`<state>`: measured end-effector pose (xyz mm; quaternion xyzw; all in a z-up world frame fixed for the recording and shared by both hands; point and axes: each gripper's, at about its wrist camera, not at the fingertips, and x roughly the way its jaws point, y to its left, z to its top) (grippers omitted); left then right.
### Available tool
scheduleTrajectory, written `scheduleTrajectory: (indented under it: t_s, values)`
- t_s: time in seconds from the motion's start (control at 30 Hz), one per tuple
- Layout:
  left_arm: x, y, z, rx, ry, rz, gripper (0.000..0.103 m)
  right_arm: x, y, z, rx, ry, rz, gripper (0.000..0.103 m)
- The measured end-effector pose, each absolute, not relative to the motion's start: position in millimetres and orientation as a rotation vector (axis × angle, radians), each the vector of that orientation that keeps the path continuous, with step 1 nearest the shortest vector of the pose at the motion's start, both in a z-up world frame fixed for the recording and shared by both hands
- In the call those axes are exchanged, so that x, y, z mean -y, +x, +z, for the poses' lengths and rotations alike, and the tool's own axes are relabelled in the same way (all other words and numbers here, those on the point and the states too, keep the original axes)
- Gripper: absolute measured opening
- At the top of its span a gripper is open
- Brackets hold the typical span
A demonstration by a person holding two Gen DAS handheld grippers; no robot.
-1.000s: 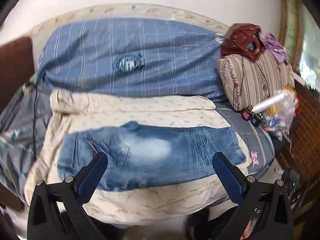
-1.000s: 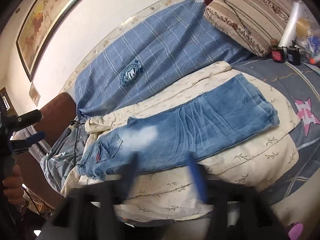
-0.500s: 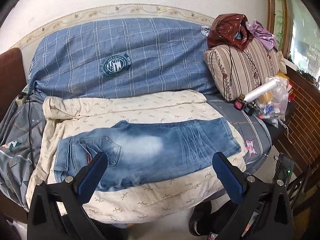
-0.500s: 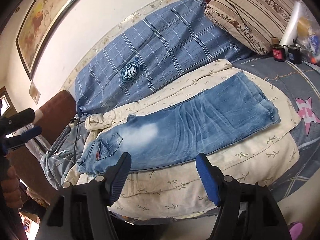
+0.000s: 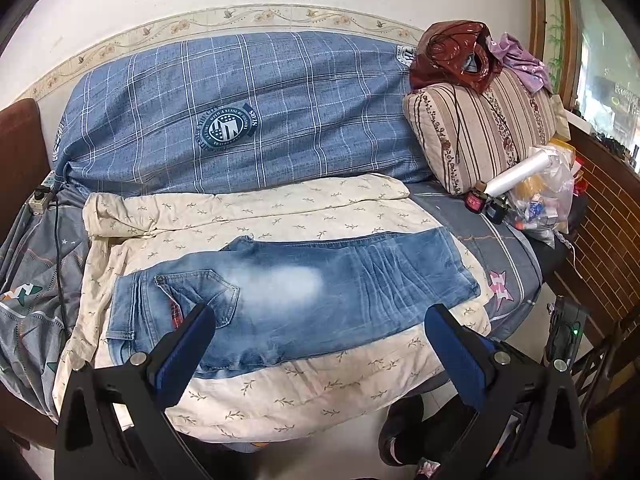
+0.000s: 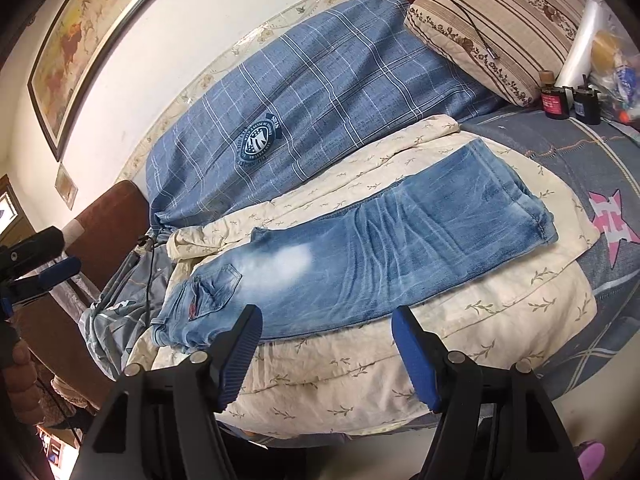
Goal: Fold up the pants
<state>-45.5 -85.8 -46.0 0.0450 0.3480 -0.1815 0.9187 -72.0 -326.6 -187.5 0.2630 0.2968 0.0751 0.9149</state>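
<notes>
Faded blue jeans point(image 5: 304, 292) lie flat on a cream leaf-print cloth point(image 5: 256, 216) on a bed, folded lengthwise, waist at the left and leg hems at the right. They also show in the right wrist view point(image 6: 360, 248). My left gripper point(image 5: 320, 316) is open and empty, held above the near edge of the jeans. My right gripper point(image 6: 326, 316) is open and empty, above the near edge too. The left gripper also shows at the far left of the right wrist view point(image 6: 36, 260).
A blue plaid bolster point(image 5: 240, 112) lies along the wall behind. A striped pillow point(image 5: 480, 128) with a maroon bag point(image 5: 452, 56) sits at the right, beside small bottles point(image 5: 486, 204) and a plastic bag of items point(image 5: 544, 196). A cable point(image 5: 58, 240) runs down the left.
Both grippers have pulled back and steadied; the left view now shows more of the bed. The right gripper's blur is gone. The jeans have not moved.
</notes>
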Motion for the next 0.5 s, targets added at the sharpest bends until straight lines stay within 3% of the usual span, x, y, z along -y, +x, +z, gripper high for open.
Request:
scheduleTrajectory:
  t_s: [0.5]
  values:
    - [92.8, -48.4, -50.0, -0.727, 0.103, -0.39, 0.103, 327.0, -73.9, -186.7, -0.612, 0.545, 0.154, 0.07]
